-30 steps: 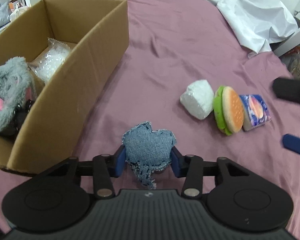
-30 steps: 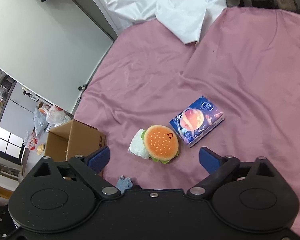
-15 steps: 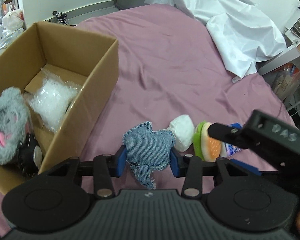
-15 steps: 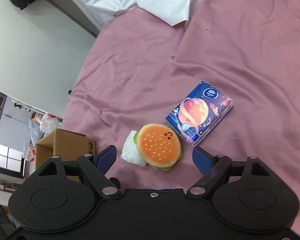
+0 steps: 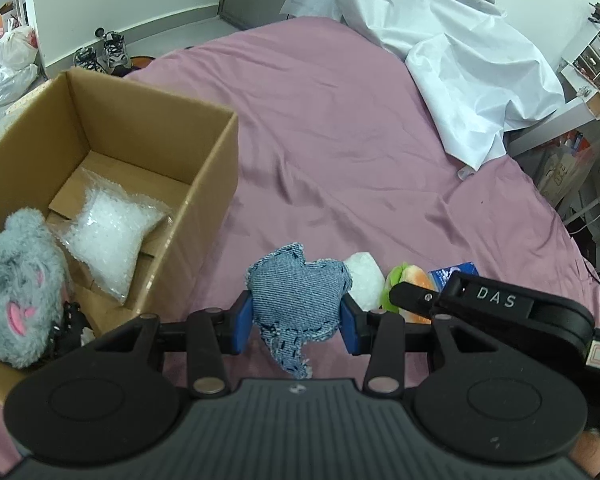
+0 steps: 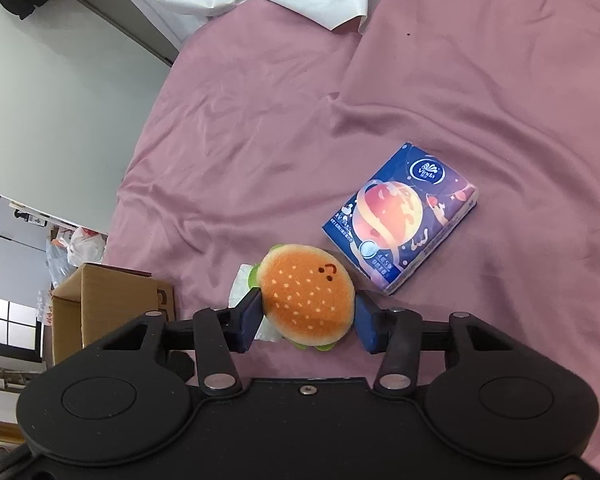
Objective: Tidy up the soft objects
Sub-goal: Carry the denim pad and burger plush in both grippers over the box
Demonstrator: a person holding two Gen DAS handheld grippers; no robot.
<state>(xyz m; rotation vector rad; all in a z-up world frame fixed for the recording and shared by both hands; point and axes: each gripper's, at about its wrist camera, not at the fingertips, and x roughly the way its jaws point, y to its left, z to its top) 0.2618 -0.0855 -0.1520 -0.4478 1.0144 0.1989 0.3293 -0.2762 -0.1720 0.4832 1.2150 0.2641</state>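
The denim pouch (image 5: 298,300) is hanging pinched in the left gripper (image 5: 296,320), with the cardboard box (image 5: 204,184) sitting just off to its left, so that hand's nearer. Meanwhile the right gripper (image 6: 308,322) has just been closing around the burger plush (image 6: 307,295) on the pink sheet (image 6: 480,100), pads touching both sides, tissue pack (image 6: 402,230) just beside it.

A bed (image 5: 340,128) covered by a wrinkled mauve sheet fills most of both views. On it, at left in the left wrist view, stands an open cardboard box (image 5: 204,208). Low and right of centre lie a white pouch (image 5: 366,282), a plush hamburger (image 6: 306,294) and a blue tissue pack (image 6: 404,228). A crumpled white sheet (image 5: 452,52) drapes the upper right.
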